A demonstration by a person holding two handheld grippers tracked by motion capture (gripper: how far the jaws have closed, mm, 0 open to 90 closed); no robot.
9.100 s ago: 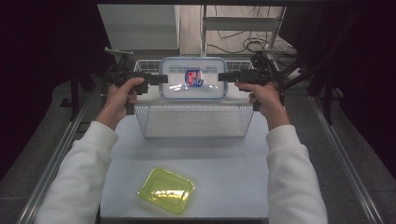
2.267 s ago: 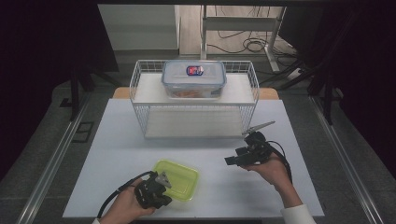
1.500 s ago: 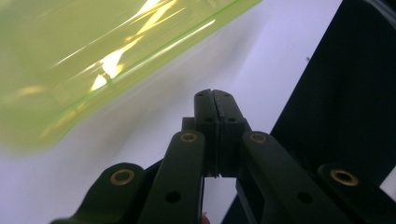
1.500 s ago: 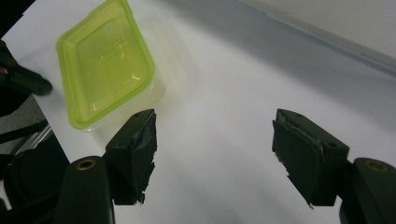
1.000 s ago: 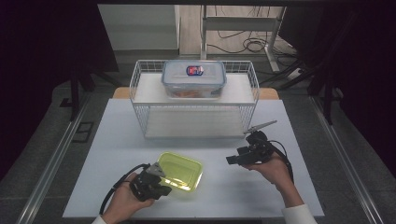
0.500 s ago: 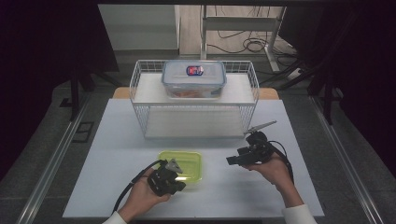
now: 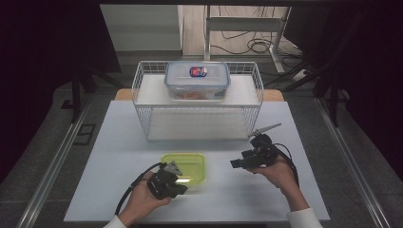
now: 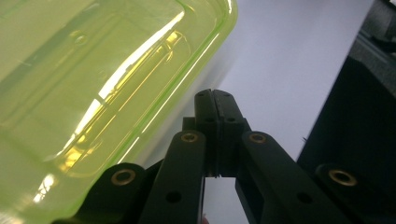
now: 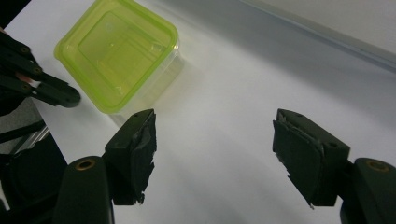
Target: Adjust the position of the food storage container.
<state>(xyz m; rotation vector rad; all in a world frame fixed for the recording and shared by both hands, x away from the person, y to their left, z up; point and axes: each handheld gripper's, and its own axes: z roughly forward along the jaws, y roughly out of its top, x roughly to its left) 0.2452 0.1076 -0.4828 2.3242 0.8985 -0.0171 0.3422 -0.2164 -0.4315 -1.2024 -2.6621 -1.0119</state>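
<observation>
A lime-green lidded container (image 7: 186,166) lies flat on the white table (image 7: 119,142), near its front edge. My left gripper (image 7: 177,182) sits at the container's front left corner. In the left gripper view that gripper (image 8: 215,93) is shut with nothing between the jaws, and its tips are right beside the green container (image 8: 93,70); whether they touch it I cannot tell. To the right, my right gripper (image 7: 235,164) hovers open and points left toward the container. In the right gripper view its jaws (image 9: 215,140) stand wide over bare table, short of the container (image 9: 116,51).
A white wire basket (image 7: 142,95) stands at the back of the table. It holds a clear box with a blue-rimmed lid (image 7: 197,80). Black cables trail from both grippers. Metal rails run along the table's left and right sides.
The left gripper has shifted right along the container's front. The green container, skewed before, now lies square and slightly farther back. The right gripper has stayed put.
</observation>
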